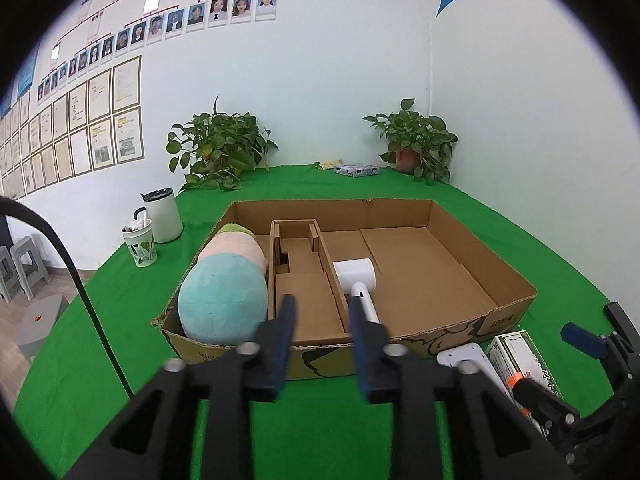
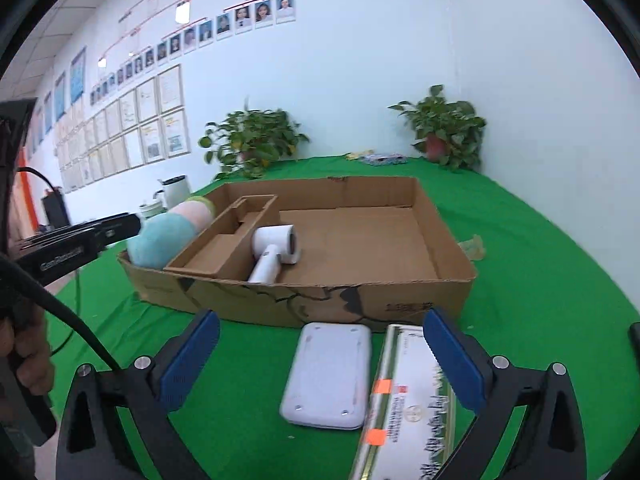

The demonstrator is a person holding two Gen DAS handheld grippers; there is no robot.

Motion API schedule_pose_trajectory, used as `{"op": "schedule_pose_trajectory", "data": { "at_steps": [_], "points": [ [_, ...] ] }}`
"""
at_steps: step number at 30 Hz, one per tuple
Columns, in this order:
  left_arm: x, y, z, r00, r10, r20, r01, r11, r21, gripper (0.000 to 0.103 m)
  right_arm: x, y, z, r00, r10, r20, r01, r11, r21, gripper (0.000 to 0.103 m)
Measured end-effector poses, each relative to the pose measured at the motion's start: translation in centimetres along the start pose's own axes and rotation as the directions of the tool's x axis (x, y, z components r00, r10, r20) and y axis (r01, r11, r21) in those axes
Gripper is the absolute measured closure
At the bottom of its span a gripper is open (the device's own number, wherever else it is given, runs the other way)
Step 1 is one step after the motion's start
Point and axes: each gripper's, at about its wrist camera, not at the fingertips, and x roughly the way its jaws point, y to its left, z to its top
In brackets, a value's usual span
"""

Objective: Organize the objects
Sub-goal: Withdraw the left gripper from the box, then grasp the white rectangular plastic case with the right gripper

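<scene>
Green cloth (image 2: pixel 540 280) covers the table, set against white walls hung with framed papers and portrait photos; two potted plants (image 1: pixel 418 140) stand at the far edge. Item 1: open cardboard box (image 2: pixel 448 240), shallow, with inner dividers; already holding a pastel plush cushion (image 1: pixel 224 292) in its left compartment and a white hair dryer (image 2: pixel 276 248) lying against the divider, the wide right section bare. Item 2: white flat device (image 2: pixel 326 376), lying underside up on the cloth just before the box's front wall; judged rigid, smooth-shelled, likely slippery, best pinched across its short sides. Item 3: long printed carton (image 2: pixel 412 412) with orange stickers, just beside the device on its right; judged light, stiff but crushable cardboard, best taken across its narrow width near the middle. Right gripper (image 2: pixel 320 364): fingers spread wide, holding nothing, poised above items 2 and 3, the right pad over the carton's edge. Left gripper (image 1: pixel 322 344): fingers parted, empty, at the box's front wall near the dryer handle. Obstructions: the box's front wall must be cleared on lifting; the two items lie so close that a finger has little room between them. Sundries: white kettle (image 1: pixel 162 216), patterned cup (image 1: pixel 140 246), small packets (image 1: pixel 356 169) at the far edge.
</scene>
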Motion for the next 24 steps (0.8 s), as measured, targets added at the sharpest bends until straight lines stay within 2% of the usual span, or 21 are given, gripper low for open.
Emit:
{"op": "schedule_pose_trajectory", "data": {
  "at_steps": [1, 2, 6, 8, 12, 21, 24],
  "points": [
    [-0.1, 0.1, -0.1, 1.000, -0.022, 0.012, 0.022, 1.000, -0.007, 0.028, 0.2, 0.4, -0.3, 0.999, 0.038, -0.013, -0.038, 0.999, -0.013, 0.001],
    [-0.3, 0.2, -0.2, 0.999, -0.034, 0.027, 0.034, 0.999, -0.014, 0.022, 0.4, 0.9, -0.6, 0.997, 0.073, -0.030, -0.074, 0.997, -0.028, 0.001],
    [0.2, -0.1, -0.7, 0.999, -0.038, 0.006, 0.038, 0.999, 0.008, 0.022, 1.8, 3.2, -2.4, 0.971, 0.205, -0.124, -0.216, 0.972, -0.091, 0.001],
    [0.6, 0.0, -1.0, 0.999, -0.049, -0.011, 0.049, 0.999, 0.000, 0.022, 2.7, 4.1, -3.3, 0.957, 0.234, -0.170, -0.253, 0.962, -0.100, 0.001],
    [0.9, 0.3, -1.6, 0.998, -0.057, -0.028, 0.057, 0.998, -0.002, 0.022, 4.2, 3.9, -4.9, 0.957, 0.184, -0.224, -0.215, 0.969, -0.122, 0.001],
    [2.4, 0.2, -2.8, 0.993, -0.073, -0.092, 0.073, 0.997, -0.010, 0.022, 4.3, -0.9, -5.8, 0.972, 0.036, -0.234, -0.057, 0.995, -0.086, 0.001],
    [2.6, 0.0, -3.1, 0.992, -0.081, -0.098, 0.081, 0.997, -0.009, 0.022, 4.5, -2.3, -5.7, 0.971, 0.020, -0.240, -0.031, 0.999, -0.042, 0.001]
  ]
}}
